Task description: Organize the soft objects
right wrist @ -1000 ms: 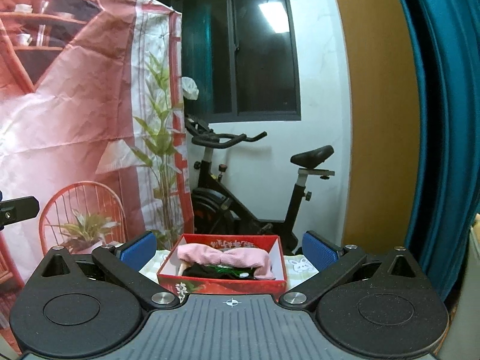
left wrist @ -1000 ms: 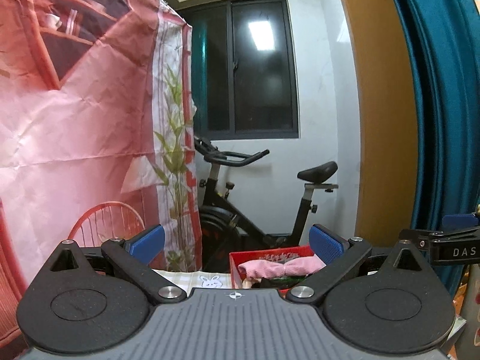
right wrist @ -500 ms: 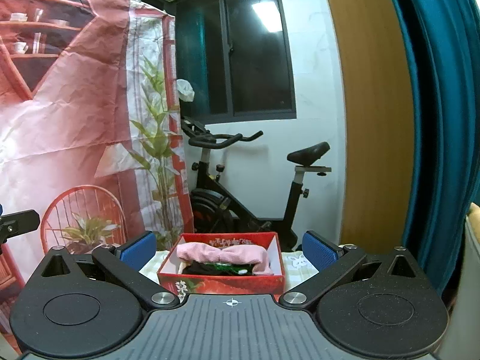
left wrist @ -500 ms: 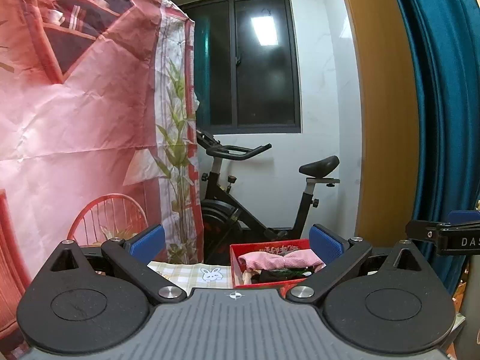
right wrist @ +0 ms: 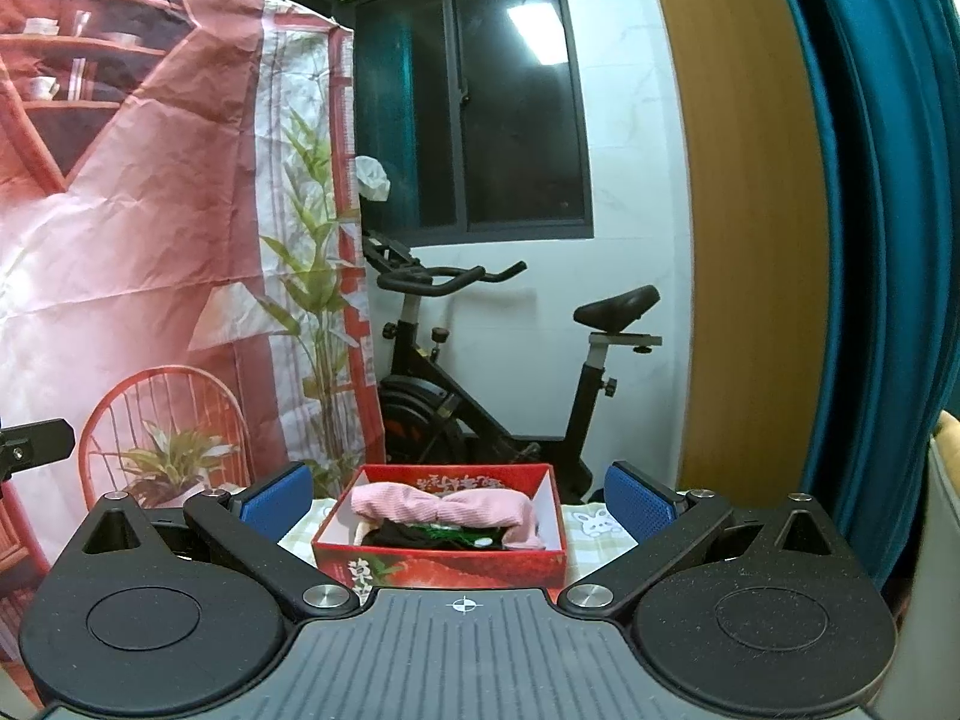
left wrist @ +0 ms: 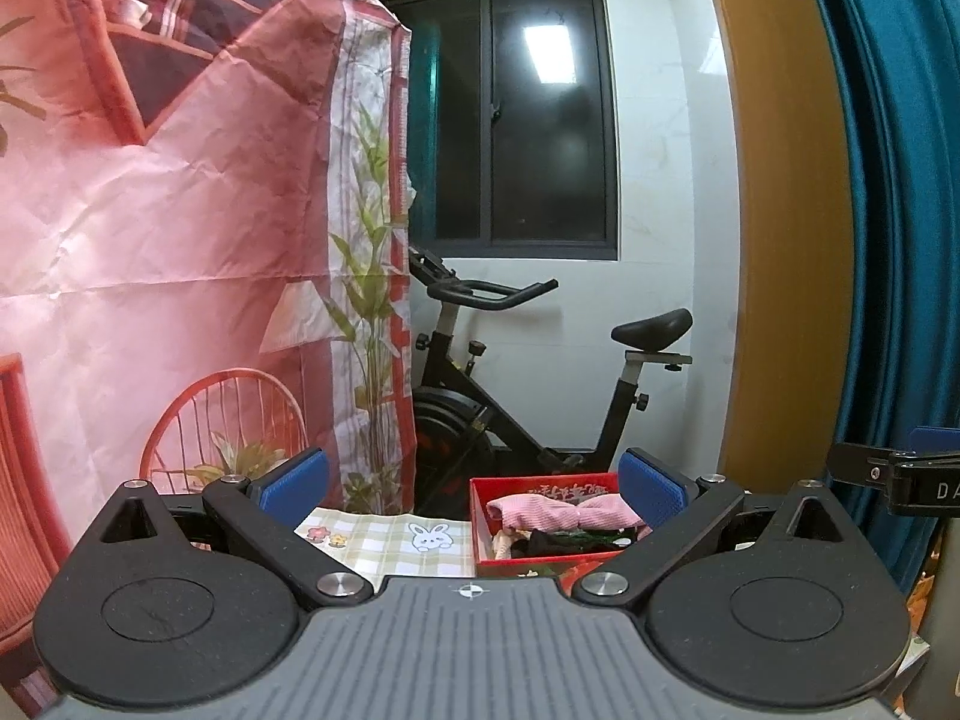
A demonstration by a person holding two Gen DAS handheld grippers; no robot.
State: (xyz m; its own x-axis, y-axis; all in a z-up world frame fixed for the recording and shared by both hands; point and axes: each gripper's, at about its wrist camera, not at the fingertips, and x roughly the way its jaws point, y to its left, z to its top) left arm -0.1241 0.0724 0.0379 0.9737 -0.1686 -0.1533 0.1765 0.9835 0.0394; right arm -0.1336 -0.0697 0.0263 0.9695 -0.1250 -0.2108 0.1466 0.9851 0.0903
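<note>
**Two grippers wide, box between them**

Biggest in your view is the pink printed backdrop (right wrist: 138, 192), hanging left, with the teal curtain (right wrist: 870, 240) on the far right. Next comes the exercise bike (right wrist: 480, 372) standing under the dark window (right wrist: 516, 102). Down on the checked tablecloth (left wrist: 390, 540) (bunny print showing) sits the red box (right wrist: 438, 567), and it holds a pink cloth (right wrist: 444, 504) lying over dark soft items (right wrist: 432, 537). Your right gripper (right wrist: 459, 492) is spread apart, empty, the box framed between its blue pads (right wrist: 636, 498). Your left gripper (left wrist: 474, 489) is likewise released and holds nothing; from its camera the box lies toward the right finger, well short of any contact.
</note>
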